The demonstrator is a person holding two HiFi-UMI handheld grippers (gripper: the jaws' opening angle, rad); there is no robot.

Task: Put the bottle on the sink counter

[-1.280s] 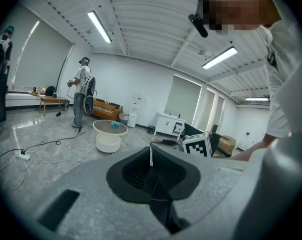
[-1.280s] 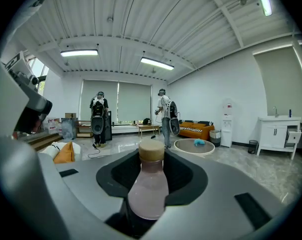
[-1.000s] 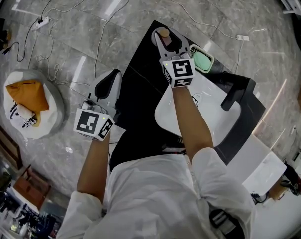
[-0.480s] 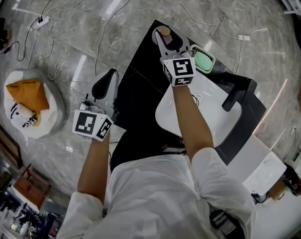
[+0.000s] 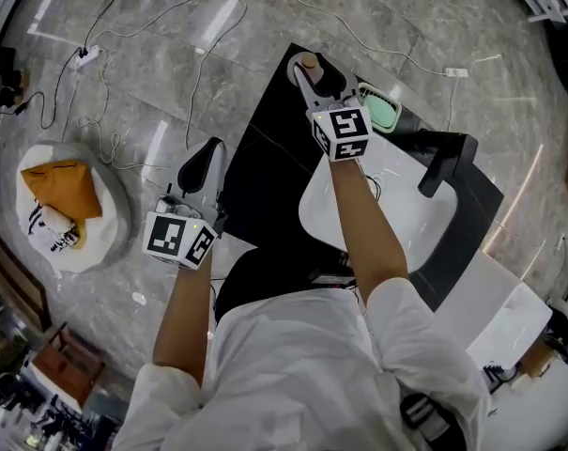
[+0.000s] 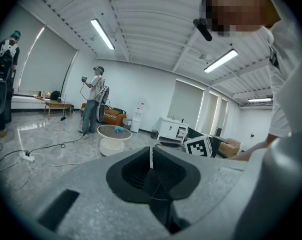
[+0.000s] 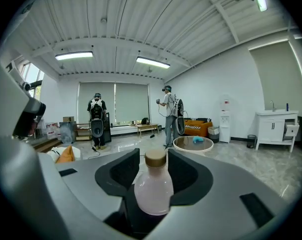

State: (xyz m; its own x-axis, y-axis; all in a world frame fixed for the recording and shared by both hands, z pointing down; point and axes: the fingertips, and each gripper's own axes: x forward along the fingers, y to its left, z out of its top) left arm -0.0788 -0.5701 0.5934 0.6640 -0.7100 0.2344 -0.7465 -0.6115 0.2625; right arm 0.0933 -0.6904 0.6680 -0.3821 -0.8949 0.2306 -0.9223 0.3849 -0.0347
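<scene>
Bottle [image 7: 153, 191]: stayed clamped in right gripper [image 5: 316, 75] above far corner of sink counter [image 5: 265, 158], unplaced; left gripper [image 5: 201, 161] closed, empty.

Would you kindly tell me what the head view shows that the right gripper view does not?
Only the head view: the white sink, black counter, faucet and left gripper. Only the right gripper view: the bottle with its pale pink body between the jaws, and two people standing across the room. Both: the right gripper holding the tan-capped bottle.
</scene>
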